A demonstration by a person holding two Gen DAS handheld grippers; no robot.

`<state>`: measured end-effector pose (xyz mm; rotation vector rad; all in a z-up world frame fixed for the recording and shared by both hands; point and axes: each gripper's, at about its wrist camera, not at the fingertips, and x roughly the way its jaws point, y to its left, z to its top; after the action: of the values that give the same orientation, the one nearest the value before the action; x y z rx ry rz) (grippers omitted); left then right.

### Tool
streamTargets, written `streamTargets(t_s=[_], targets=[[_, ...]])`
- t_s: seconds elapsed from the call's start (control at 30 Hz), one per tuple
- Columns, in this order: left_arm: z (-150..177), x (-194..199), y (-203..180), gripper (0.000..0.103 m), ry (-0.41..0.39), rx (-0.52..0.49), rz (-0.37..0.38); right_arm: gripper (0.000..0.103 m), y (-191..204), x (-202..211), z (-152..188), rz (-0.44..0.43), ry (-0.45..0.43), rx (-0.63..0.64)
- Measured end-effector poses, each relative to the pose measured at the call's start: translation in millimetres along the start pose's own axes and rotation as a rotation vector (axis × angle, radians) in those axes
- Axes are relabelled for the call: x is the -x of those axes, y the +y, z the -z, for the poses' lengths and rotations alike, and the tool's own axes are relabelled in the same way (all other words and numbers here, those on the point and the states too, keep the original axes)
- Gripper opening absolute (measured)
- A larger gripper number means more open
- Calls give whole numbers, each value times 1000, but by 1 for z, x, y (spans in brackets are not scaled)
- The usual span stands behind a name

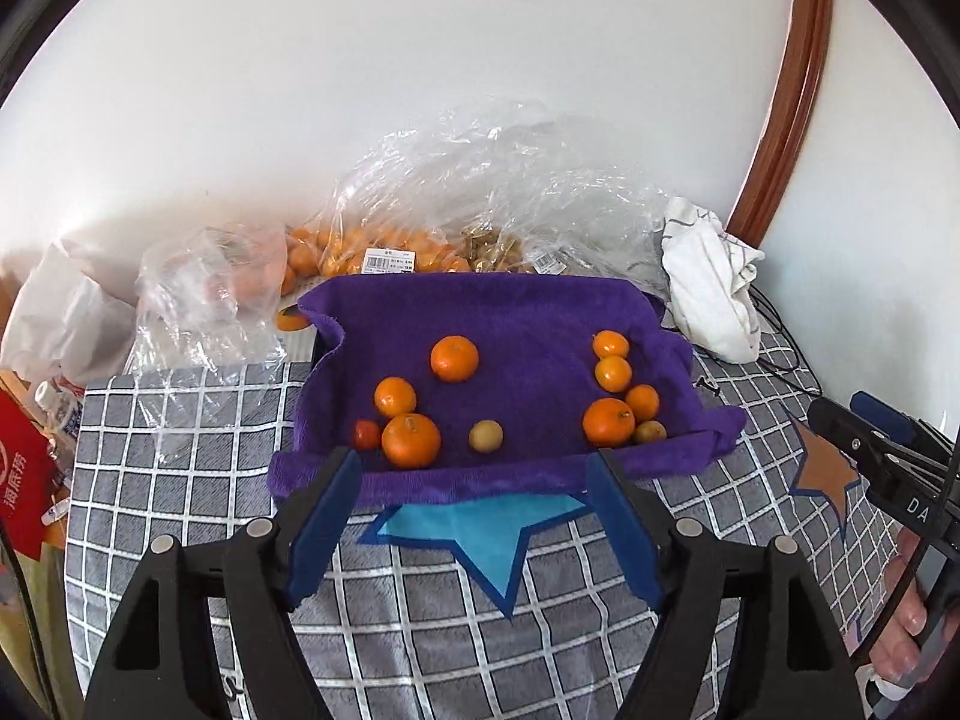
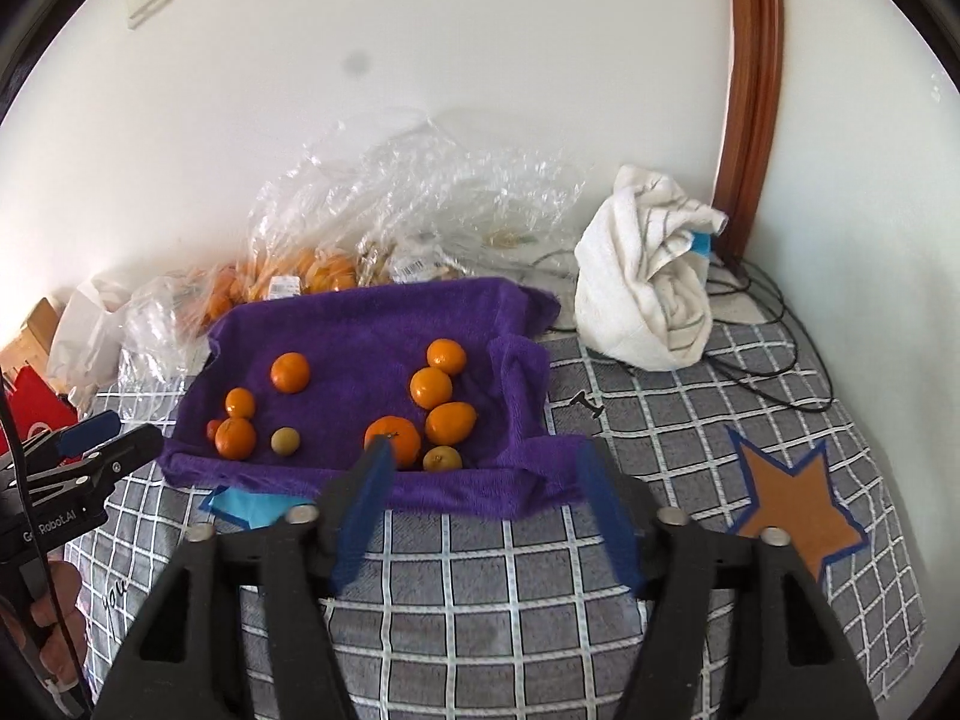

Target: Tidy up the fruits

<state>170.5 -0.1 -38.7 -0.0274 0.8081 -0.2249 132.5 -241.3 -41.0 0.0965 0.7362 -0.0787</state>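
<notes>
Grey checked blanket (image 1: 420, 600) against a white wall. Purple plush towel (image 1: 528, 324) sits mid-frame, orange citrus fruits on it in two clusters: lower left (image 1: 411, 440) and right (image 1: 608, 422), one small yellowish fruit (image 1: 485, 436) between. My left gripper (image 1: 474, 468) and right gripper (image 2: 480, 456) both gape wide, holding nothing, at the towel's near edge. Clear plastic bags of fruit (image 1: 384, 252) behind, top centre.

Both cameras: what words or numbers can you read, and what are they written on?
"DA": on the black body of the right tongs, cut off by the picture's edge.
"RoboLAI", roughly: on the black body of the left tongs; its start is hidden behind a cable.
Red packet: white Chinese characters, too distorted to read.
Price label on the plastic bag: barcode and print, too small.
</notes>
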Motion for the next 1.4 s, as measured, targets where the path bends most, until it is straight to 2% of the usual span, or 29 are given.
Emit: streamTargets(t_s=[0.03, 0.1, 0.2, 0.5, 0.83, 1.4], targets=[[4, 9, -3, 80, -8, 2, -7, 85, -1, 10, 3, 0, -18, 1], [13, 27, -7, 86, -27, 6, -16, 89, -5, 27, 9, -10, -34, -7], [24, 56, -17, 93, -78, -15, -22, 90, -12, 51, 16, -16, -49, -21], [55, 107, -44, 97, -141, -21, -47, 103, -23, 105, 42, 21, -104, 6], [69, 123, -58, 98, -150, -25, -60, 103, -29, 127, 63, 10, -110, 19], [72, 133, -55, 98, -152, -13, -87, 103, -22, 135, 70, 27, -119, 43]])
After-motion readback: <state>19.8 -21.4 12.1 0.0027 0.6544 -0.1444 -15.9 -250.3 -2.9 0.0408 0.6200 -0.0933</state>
